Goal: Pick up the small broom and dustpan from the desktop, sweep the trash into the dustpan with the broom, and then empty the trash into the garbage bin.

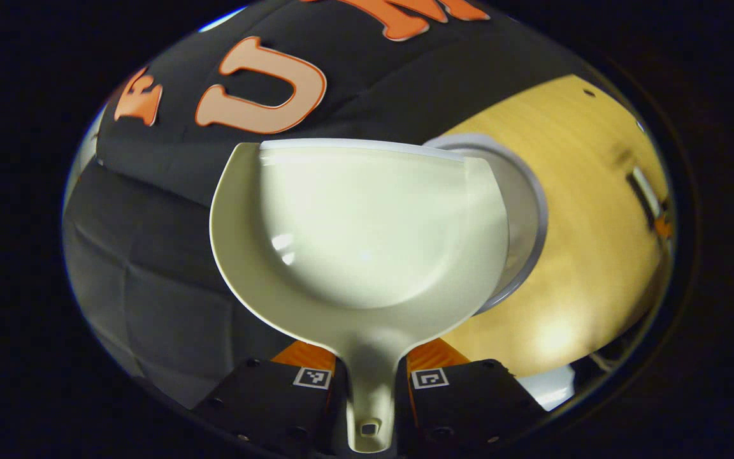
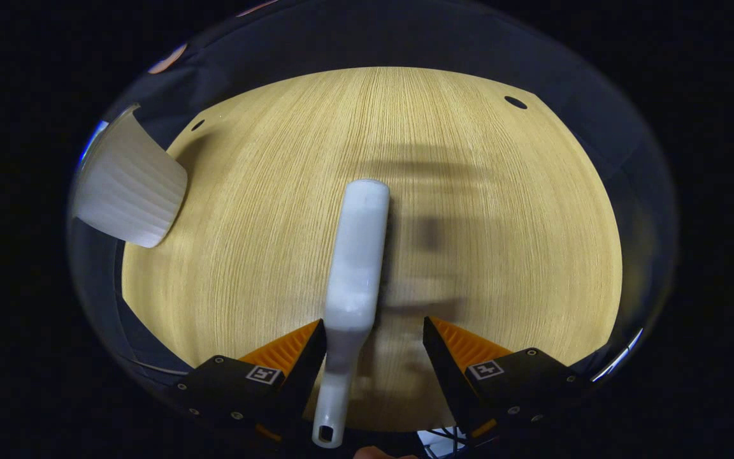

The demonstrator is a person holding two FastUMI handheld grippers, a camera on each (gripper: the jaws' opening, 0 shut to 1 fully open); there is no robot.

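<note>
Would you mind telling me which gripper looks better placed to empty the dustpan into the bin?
Left. The left gripper is shut on the dustpan handle, beside the garbage bin rim. The right gripper is open around the broom.

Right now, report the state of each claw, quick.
Left claw: shut on the dustpan handle.
Right claw: open; small broom lies between its fingers, ungripped.

In the right gripper view, the right gripper (image 2: pixel 373 338) stands with its fingers spread wide above the wooden desktop (image 2: pixel 501 191). The small broom (image 2: pixel 357 255) lies between them, its handle end toward the camera and close against the left-hand finger, while the other finger stands well apart from it. A ribbed white garbage bin (image 2: pixel 131 191) sits at the desktop's far left edge.
</note>
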